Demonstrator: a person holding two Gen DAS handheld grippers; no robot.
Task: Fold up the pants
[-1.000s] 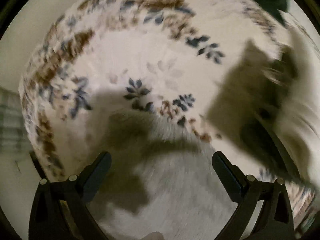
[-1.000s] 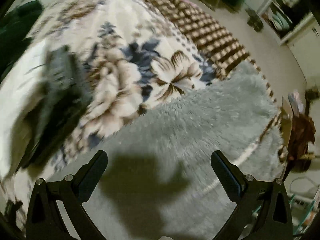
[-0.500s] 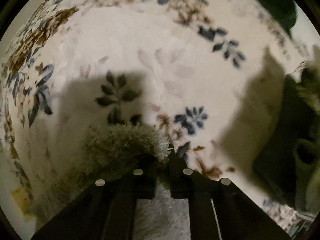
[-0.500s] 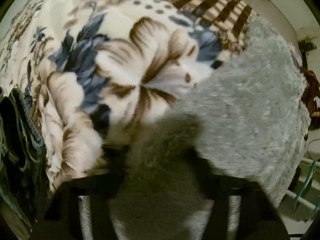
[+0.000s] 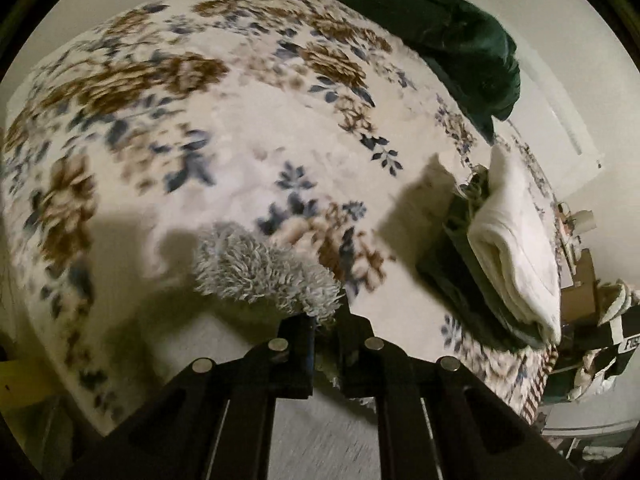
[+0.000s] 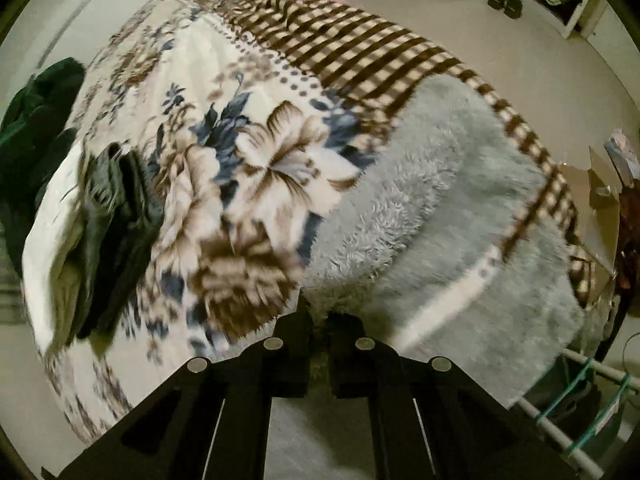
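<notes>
The pants are fluffy pale grey fleece. In the left wrist view a tuft of their edge sticks out above my left gripper, which is shut on it, lifted over the floral blanket. In the right wrist view the pants spread wide over the bed's right side and hang off its edge. My right gripper is shut on their near edge.
A stack of folded clothes, white on dark green, lies on the bed. A dark green cushion sits at the far end. The checked blanket border marks the bed edge; floor, boxes and a rack lie beyond.
Both grippers went from wide open over the pants to shut on the fleece edge. They have since lifted it, and both views have pulled back from the bed.
</notes>
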